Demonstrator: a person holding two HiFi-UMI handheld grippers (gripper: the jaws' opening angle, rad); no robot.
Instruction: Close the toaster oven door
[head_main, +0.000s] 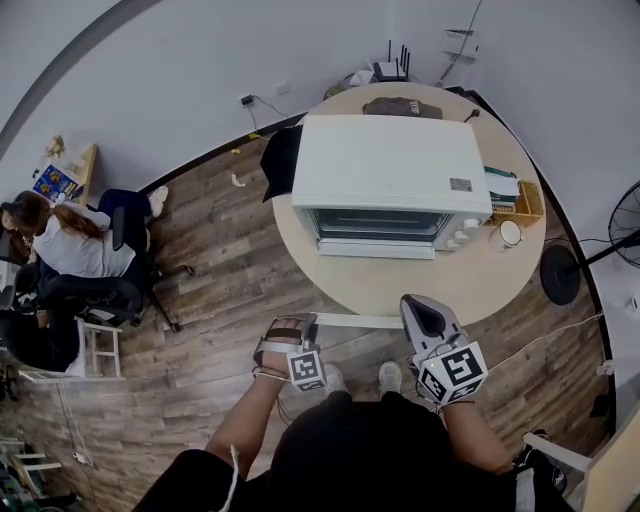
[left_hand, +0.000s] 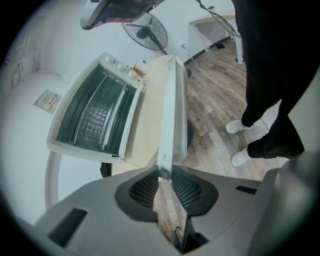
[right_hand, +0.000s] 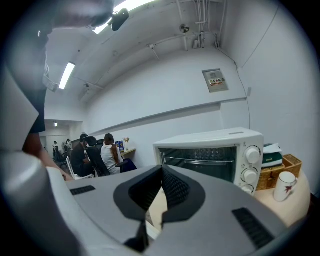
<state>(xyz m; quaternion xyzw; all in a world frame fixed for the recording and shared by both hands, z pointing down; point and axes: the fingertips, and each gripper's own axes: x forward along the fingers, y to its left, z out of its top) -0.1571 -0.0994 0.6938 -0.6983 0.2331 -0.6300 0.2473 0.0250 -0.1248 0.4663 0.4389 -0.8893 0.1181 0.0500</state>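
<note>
A white toaster oven (head_main: 385, 165) stands on the round beige table (head_main: 470, 285). Its glass door lies open and flat toward me, so the racks inside show in the left gripper view (left_hand: 95, 107) and the right gripper view (right_hand: 210, 155). The door's white handle bar (head_main: 360, 321) runs along the table's near edge. My left gripper (head_main: 297, 322) holds the bar's left end; in its own view the handle bar (left_hand: 167, 110) runs away from between the jaws of the left gripper (left_hand: 164, 175), pads against it. My right gripper (head_main: 418, 305) hovers just right of the bar, shut and empty (right_hand: 161, 172).
A white mug (head_main: 509, 233) and a wicker basket (head_main: 528, 205) with books sit right of the oven. A standing fan (head_main: 625, 225) is on the floor at the right. A person sits on an office chair (head_main: 70, 245) at far left. My shoes (left_hand: 240, 127) are on the wood floor.
</note>
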